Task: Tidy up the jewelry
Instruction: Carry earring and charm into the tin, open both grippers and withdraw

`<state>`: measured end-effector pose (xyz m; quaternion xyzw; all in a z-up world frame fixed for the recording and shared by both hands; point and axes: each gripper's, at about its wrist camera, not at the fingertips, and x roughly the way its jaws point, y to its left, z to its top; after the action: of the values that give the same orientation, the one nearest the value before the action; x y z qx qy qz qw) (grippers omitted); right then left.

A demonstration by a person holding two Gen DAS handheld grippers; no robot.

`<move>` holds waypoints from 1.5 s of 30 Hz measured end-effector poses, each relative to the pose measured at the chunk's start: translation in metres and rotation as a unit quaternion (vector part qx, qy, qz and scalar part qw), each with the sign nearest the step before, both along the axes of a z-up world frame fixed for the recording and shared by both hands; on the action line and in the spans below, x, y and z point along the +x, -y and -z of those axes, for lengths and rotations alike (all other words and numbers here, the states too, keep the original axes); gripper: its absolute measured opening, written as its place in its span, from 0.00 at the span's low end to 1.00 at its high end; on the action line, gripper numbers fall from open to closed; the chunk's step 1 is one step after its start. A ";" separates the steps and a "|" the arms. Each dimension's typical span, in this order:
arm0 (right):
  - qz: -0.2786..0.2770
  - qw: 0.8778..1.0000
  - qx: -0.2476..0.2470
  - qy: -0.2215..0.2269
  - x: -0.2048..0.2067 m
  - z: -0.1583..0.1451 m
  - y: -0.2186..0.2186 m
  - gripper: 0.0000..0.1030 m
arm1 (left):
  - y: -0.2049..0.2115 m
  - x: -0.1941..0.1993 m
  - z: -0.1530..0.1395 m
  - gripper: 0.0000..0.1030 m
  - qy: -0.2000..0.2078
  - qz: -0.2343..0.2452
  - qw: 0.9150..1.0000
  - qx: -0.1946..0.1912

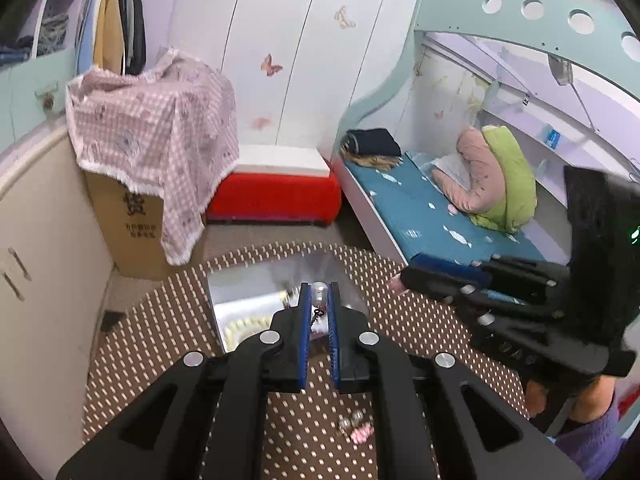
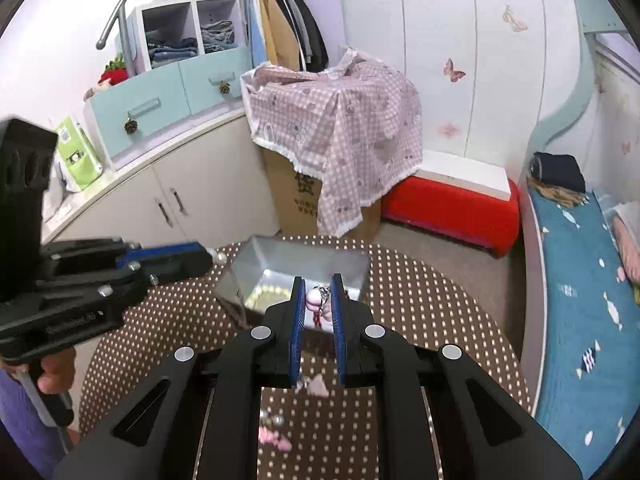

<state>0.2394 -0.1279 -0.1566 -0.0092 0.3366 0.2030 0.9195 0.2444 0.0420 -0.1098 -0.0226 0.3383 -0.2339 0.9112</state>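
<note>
While a pearl strand [image 1: 244,326] already lies inside the metal box [image 2: 320,258], two more pieces are up in the air above the dotted mat [image 1: 420,320]. The left gripper [image 1: 319,300] is clamped on a silvery pearl earring [image 1: 319,293], its dark hook hanging between the blue pads, right over the box. The right gripper [image 2: 319,298] is closed on a pink charm [image 2: 314,300] with a thin metal loop beside it, also poised just above the box's near edge. Nearer the person, a few pieces are left on the mat: a pair of small silver beads [image 1: 352,420] touching a pink trinket [image 1: 362,435], and, seen from the right wrist, another pale pink bit [image 2: 318,385] just beneath the fingers. My reading is that the job is about midway: one item stowed, two carried and ready to drop in, and that small cluster yet to be collected. Beyond the mat stand a cloth-draped carton [image 2: 296,188], a red bench [image 2: 452,208] and a blue-covered bed [image 1: 432,216].
</note>
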 end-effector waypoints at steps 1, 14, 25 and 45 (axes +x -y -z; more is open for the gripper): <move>-0.001 1.000 0.002 -0.002 0.005 -0.001 -0.001 0.13 | -0.001 0.001 -0.005 0.06 0.003 0.000 1.000 -0.004; -0.008 0.999 0.018 -0.031 0.045 0.014 -0.021 0.13 | 0.010 0.034 -0.024 0.06 0.016 -0.004 1.000 0.007; -0.007 0.997 0.019 -0.077 0.063 0.058 -0.025 0.13 | 0.010 0.060 0.041 0.06 -0.057 -0.015 0.998 0.032; 0.006 0.996 0.017 -0.083 0.049 0.067 -0.021 0.28 | -0.001 0.045 0.059 0.55 -0.070 -0.056 0.995 0.035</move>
<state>0.2881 -0.1067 -0.2240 0.0250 0.4082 0.2028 0.8897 0.2898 0.0429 -0.1691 -0.0253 0.4072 -0.1686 0.8973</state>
